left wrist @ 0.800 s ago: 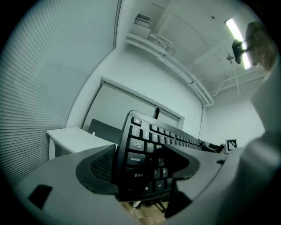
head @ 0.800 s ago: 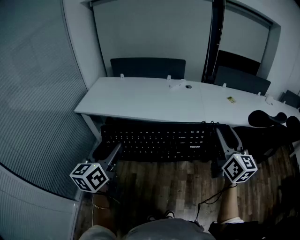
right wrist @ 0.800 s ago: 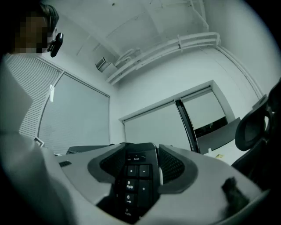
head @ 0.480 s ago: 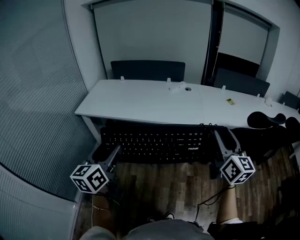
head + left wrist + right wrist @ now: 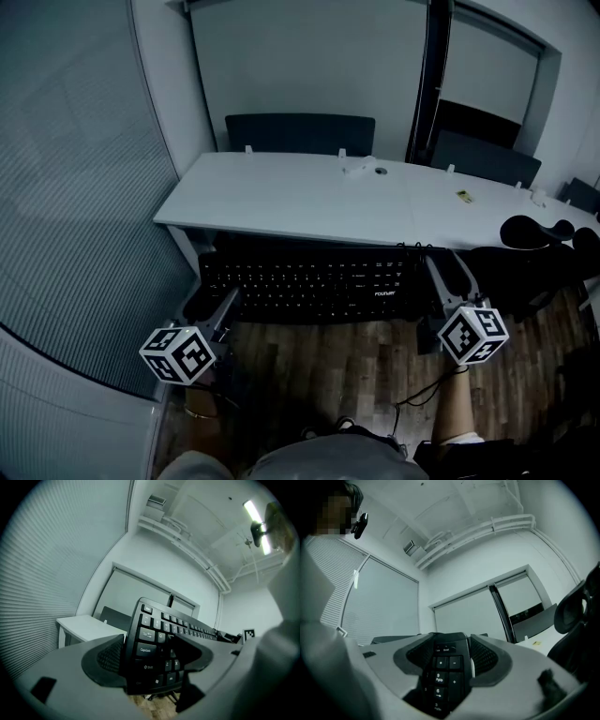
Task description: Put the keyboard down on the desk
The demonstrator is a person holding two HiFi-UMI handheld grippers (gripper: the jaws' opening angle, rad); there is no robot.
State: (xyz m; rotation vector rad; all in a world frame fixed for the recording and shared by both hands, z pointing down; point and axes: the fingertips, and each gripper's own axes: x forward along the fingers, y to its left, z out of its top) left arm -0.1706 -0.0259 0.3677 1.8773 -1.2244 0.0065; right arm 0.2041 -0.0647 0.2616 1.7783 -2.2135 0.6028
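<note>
Black rectangular plastic keyboard (image 5: 314,281) hangs before the white desk's (image 5: 281,202) near edge, long axis along it, keys up. Only the gripper views show the left gripper (image 5: 150,654) clamping its Caps-Lock end and the right gripper (image 5: 445,662) its numpad end.

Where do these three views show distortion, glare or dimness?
Head view: dim, bluish; the black keyboard nearly merges with the shadow under the bowed-looking desk. Left gripper view: strong fisheye, dark corners, ceiling light glaring. Right gripper view: same round vignette, even soft light, no glare.

Grey left claw (image 5: 150,654), grey right claw (image 5: 447,662), black-and-white marker cubes (image 5: 178,354), dimpled dark pads (image 5: 108,657)
</note>
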